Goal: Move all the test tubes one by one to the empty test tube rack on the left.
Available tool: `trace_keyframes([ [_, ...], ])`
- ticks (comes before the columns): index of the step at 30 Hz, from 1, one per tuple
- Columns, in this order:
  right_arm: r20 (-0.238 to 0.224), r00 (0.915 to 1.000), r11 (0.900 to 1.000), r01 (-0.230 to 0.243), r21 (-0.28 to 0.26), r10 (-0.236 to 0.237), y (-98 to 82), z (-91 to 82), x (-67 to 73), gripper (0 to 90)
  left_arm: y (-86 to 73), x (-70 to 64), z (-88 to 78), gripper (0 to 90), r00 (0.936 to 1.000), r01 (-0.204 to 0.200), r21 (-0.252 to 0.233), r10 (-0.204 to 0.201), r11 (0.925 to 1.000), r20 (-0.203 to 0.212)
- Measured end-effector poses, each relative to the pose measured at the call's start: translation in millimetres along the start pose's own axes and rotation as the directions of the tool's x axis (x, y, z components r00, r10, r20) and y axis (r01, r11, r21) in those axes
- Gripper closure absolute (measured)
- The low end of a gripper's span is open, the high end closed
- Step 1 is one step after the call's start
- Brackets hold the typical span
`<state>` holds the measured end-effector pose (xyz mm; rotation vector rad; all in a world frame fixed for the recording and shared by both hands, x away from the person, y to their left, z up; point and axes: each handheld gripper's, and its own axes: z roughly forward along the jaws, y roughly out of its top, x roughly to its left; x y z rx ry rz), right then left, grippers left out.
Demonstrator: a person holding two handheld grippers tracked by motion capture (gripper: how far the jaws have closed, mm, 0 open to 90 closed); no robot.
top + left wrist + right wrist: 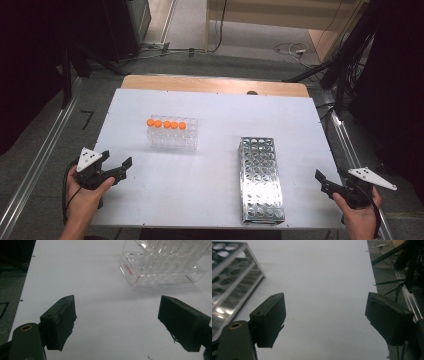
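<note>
White counter (210,165), biggest thing. One metal rack (261,180) near the right side, empty as far as I can tell. One clear rack (172,134) left of centre holding five orange-capped tubes (166,124) in a row. Left tongs (116,167) spread, empty, aimed at the clear rack, well apart from it. Right tongs (325,320) spread, empty, beside the metal rack. Step: approach. Next likely: left tongs reach a tube and pinch it below the cap.
</note>
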<state>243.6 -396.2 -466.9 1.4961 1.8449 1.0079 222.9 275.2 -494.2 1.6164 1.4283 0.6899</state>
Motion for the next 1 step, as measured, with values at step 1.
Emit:
trace_keyframes([
  [1,0.009,1.0,1.0,-0.004,0.008,0.004,-1.2,3.2,-0.6,15.0,-0.8,-0.2,1.4,16.2,1.0,0.0,0.008,0.0,1.0,-0.003],
])
